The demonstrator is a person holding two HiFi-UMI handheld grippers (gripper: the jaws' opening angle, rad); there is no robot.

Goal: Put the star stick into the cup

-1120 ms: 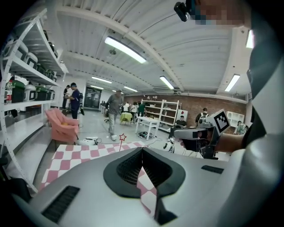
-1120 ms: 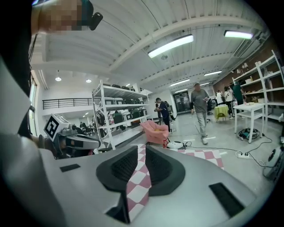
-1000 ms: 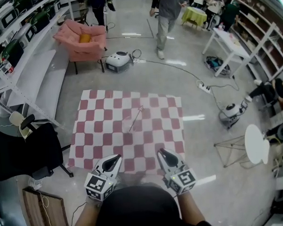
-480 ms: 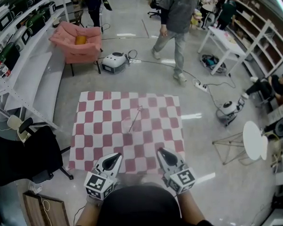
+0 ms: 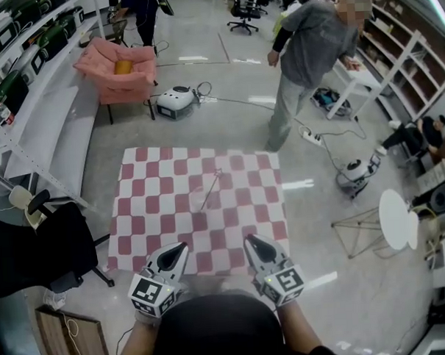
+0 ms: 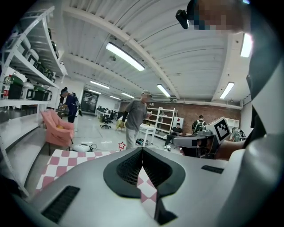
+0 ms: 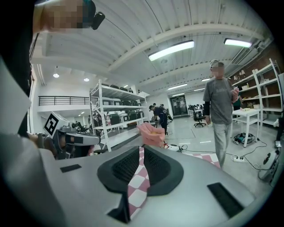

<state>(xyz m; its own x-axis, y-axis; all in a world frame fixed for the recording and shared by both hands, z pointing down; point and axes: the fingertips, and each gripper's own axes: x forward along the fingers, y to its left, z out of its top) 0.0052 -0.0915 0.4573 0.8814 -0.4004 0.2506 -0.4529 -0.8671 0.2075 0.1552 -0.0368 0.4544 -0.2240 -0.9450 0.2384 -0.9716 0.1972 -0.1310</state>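
The star stick (image 5: 210,188), thin with a small star at its far end, lies slanted near the middle of the red-and-white checkered mat (image 5: 154,209) on the floor. In the left gripper view its star (image 6: 122,145) shows just above the jaws. Both grippers hang low at the mat's near edge, well short of the stick. My left gripper (image 5: 181,248) (image 6: 142,149) has its tips together with nothing between them. My right gripper (image 5: 249,241) (image 7: 142,147) also has its tips touching and holds nothing. No cup shows in any view.
A person (image 5: 306,66) stands at the mat's far right corner. A pink armchair (image 5: 118,67) and a white floor machine (image 5: 173,103) lie beyond the mat. A black office chair (image 5: 41,247) is left of it, with a round white table (image 5: 397,220) and cables to the right.
The person has walked from the far aisle to the mat's far right corner. Both grippers stay low at the near edge, hardly moved. The stick lies as before.
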